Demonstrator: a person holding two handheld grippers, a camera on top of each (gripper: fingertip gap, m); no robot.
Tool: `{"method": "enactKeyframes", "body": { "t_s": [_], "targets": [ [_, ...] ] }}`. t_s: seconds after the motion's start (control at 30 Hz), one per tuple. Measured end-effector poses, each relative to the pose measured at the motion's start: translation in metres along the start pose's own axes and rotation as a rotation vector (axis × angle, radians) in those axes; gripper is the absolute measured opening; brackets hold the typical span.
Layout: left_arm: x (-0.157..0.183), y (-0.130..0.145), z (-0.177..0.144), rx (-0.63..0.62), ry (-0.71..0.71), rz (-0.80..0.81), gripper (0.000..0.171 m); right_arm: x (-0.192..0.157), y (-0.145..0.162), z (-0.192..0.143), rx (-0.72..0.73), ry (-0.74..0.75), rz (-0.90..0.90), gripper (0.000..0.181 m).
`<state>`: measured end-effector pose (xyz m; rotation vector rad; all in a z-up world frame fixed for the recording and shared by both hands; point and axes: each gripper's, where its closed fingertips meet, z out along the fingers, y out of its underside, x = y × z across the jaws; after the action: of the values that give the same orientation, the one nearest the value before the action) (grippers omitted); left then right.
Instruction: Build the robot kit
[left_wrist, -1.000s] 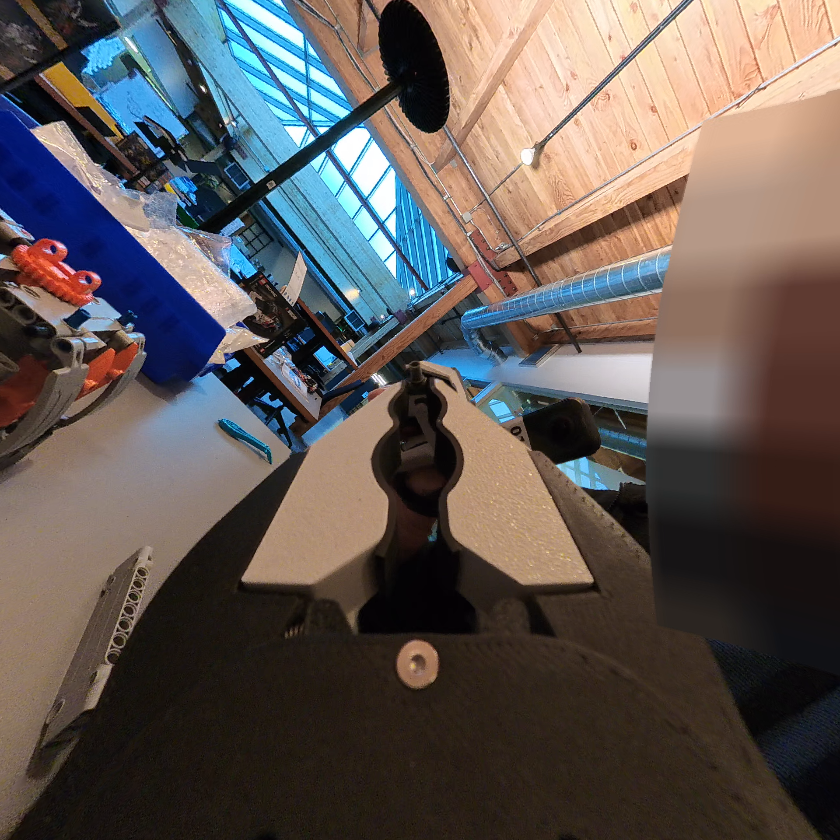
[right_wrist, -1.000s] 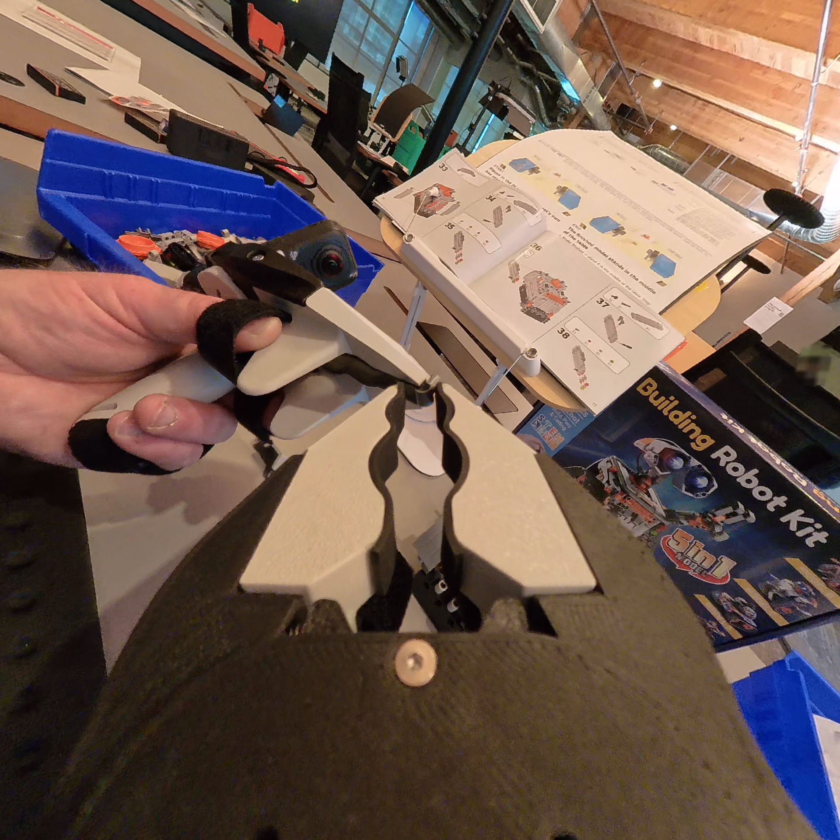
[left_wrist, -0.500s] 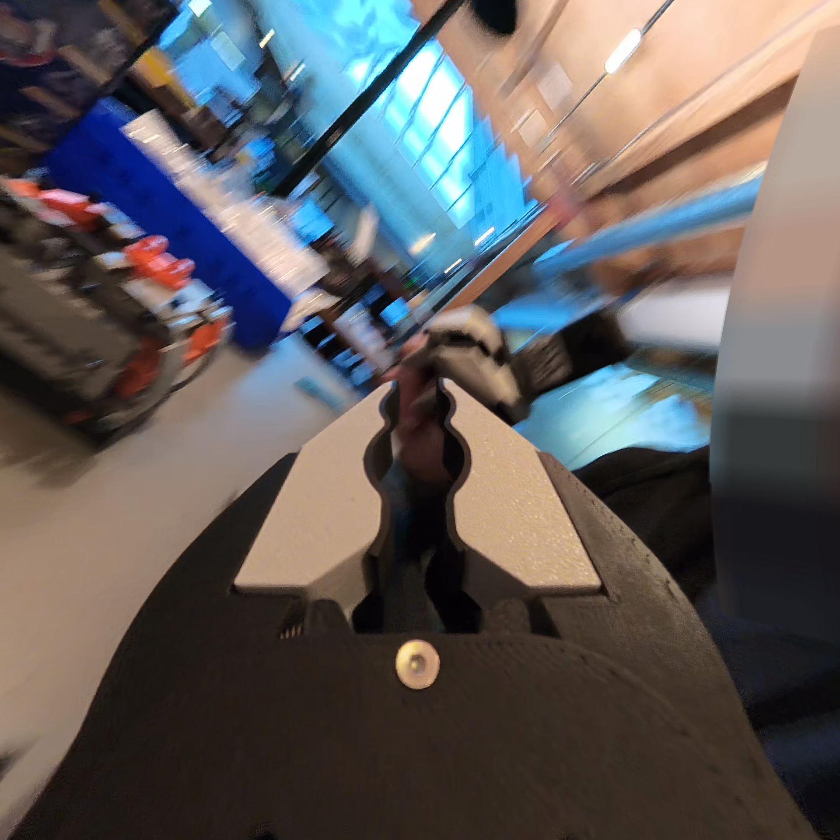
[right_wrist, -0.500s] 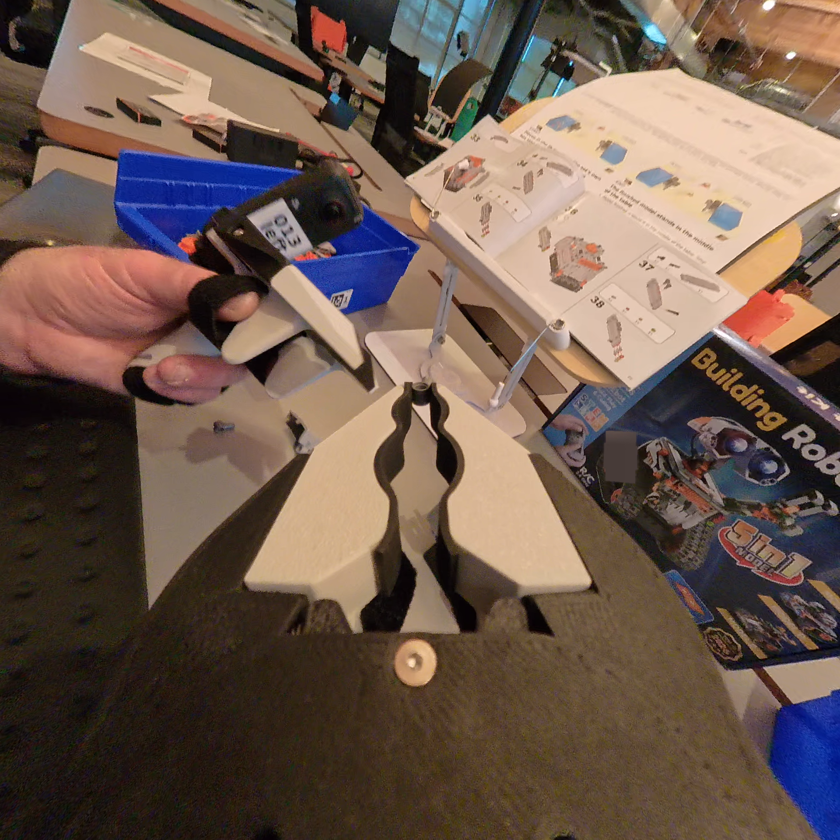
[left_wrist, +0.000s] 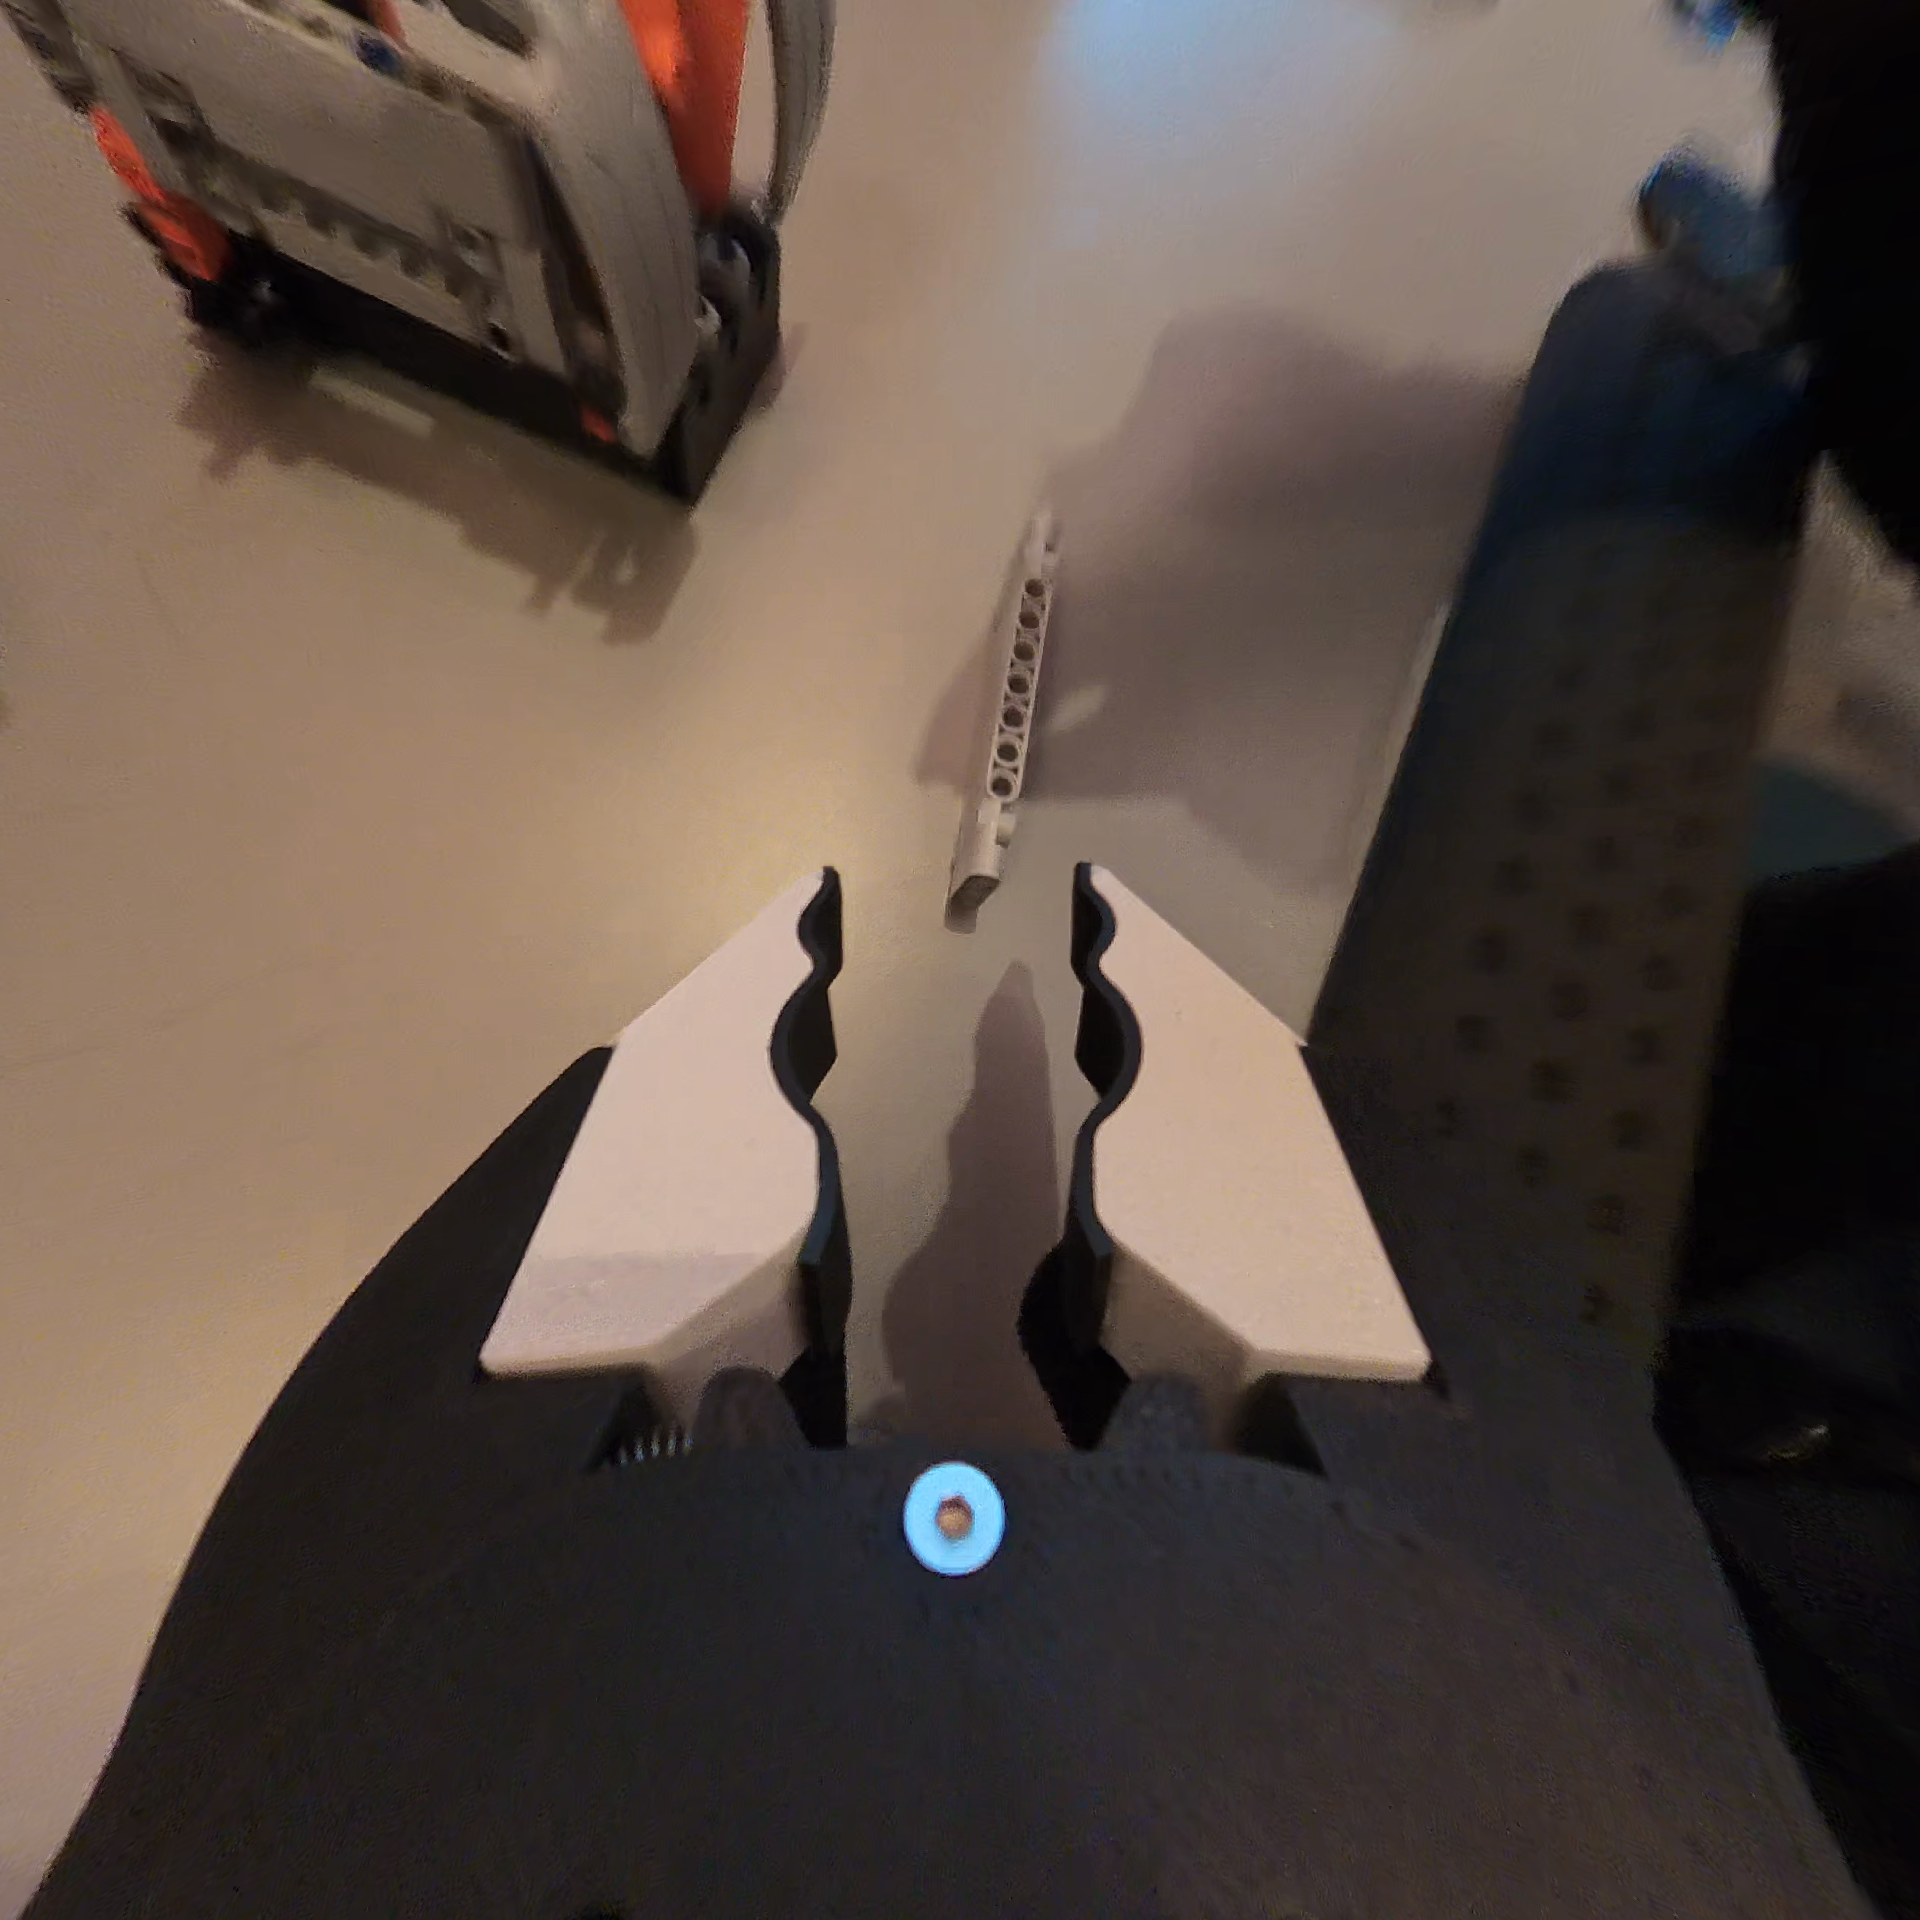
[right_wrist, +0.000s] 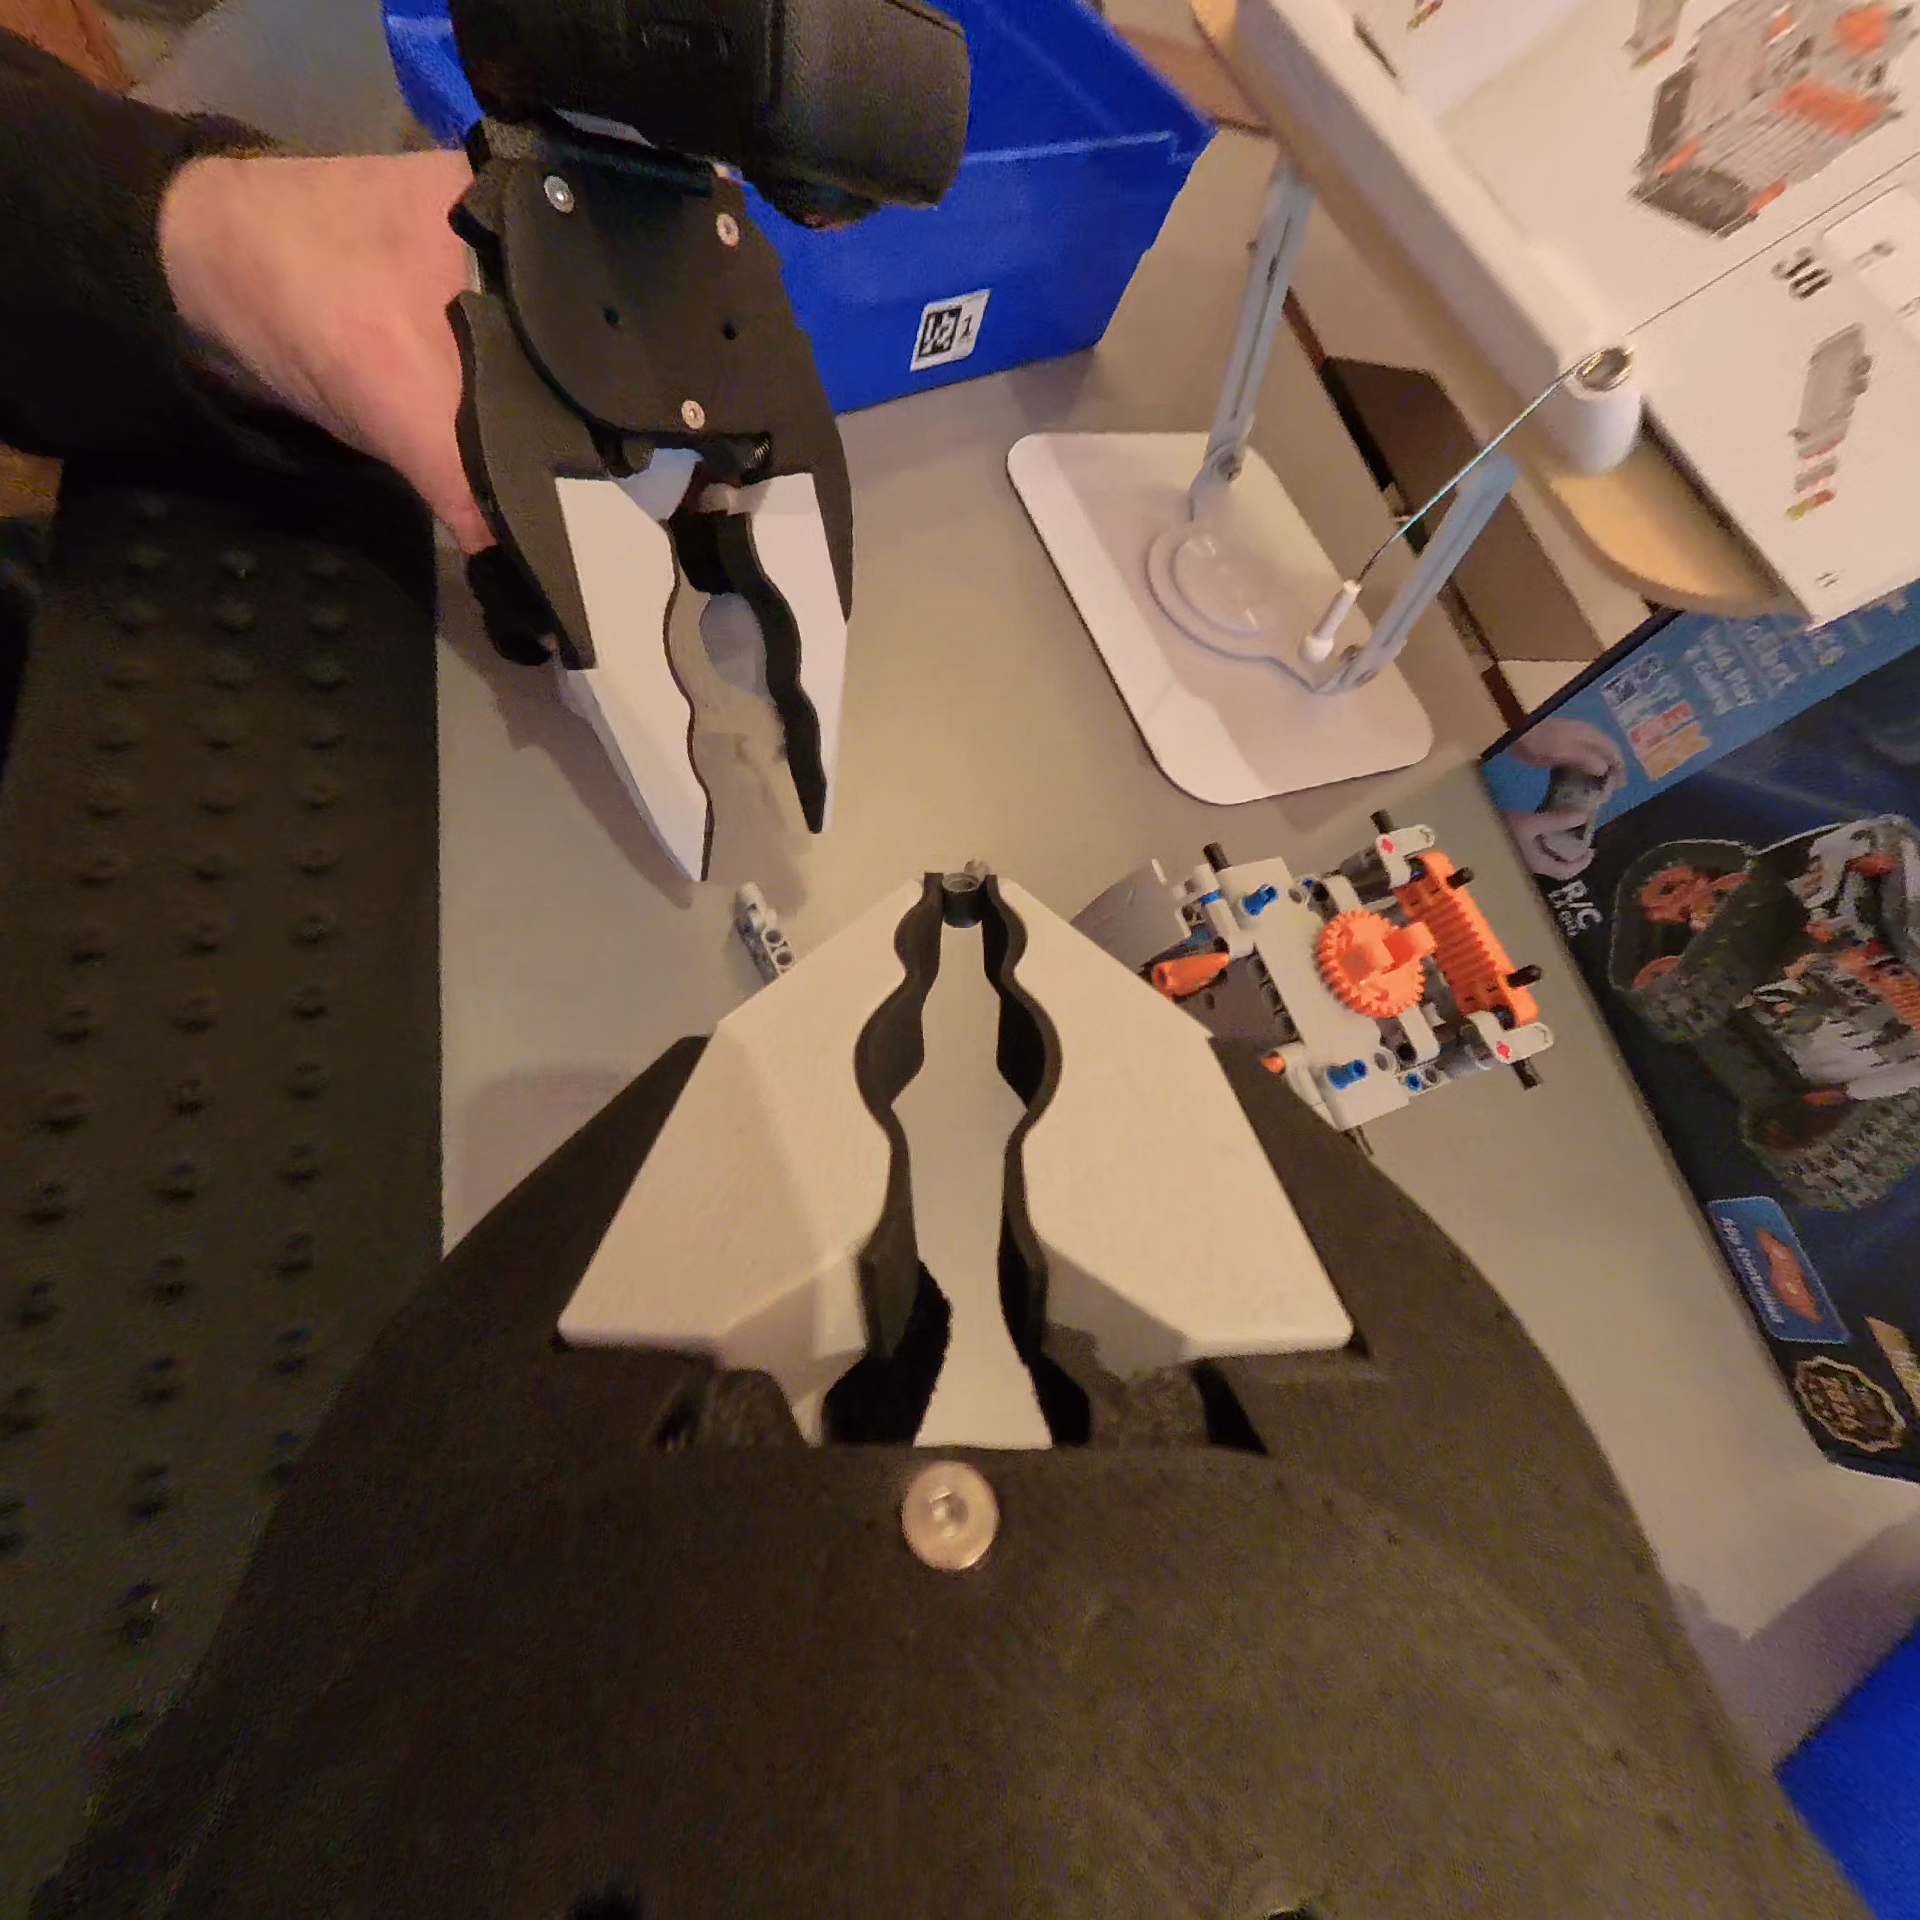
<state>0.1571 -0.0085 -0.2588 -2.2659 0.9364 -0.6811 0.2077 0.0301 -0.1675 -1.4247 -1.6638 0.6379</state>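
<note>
The right tongs (right_wrist: 964, 902) are clenched on a small dark pin (right_wrist: 962, 896) pinched at their very tips, above the desk (right_wrist: 935, 748). Just past them a short grey holed beam (left_wrist: 1010, 717) lies flat on the desk, and the left tongs (left_wrist: 954, 896), released with a clear gap between the fingers, point down at its near end without touching it. A grey, orange and black brick model (right_wrist: 1382, 982) stands beside the right tongs. Farther off stand a white booklet stand (right_wrist: 1226, 613) and a blue bin (right_wrist: 997, 208); a printed kit box (right_wrist: 1766, 987) lies toward the desk's right edge.
</note>
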Motion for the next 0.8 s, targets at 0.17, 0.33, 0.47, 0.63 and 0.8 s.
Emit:
{"method": "enactKeyframes", "body": {
  "t_s": [0.17, 0.33, 0.47, 0.63, 0.8],
  "targets": [
    [0.005, 0.011, 0.018, -0.094, 0.017, 0.053, 0.036, -0.002, 0.009, 0.005, -0.036, -0.054, 0.008, 0.005],
    [0.003, 0.015, 0.025, -0.123, 0.014, 0.091, 0.028, -0.008, 0.016, 0.01, -0.059, -0.108, 0.014, 0.005],
    [0.0, 0.015, 0.021, -0.105, 0.01, 0.093, 0.026, -0.013, 0.02, 0.012, -0.083, -0.155, 0.016, 0.005],
    [0.002, 0.017, 0.024, -0.093, 0.034, 0.091, 0.03, -0.023, 0.024, 0.016, -0.149, -0.239, -0.017, 0.005],
    [0.008, 0.015, 0.029, -0.092, 0.049, 0.114, 0.03, -0.041, 0.032, 0.026, -0.249, -0.341, -0.078, 0.005]
  ]
}}
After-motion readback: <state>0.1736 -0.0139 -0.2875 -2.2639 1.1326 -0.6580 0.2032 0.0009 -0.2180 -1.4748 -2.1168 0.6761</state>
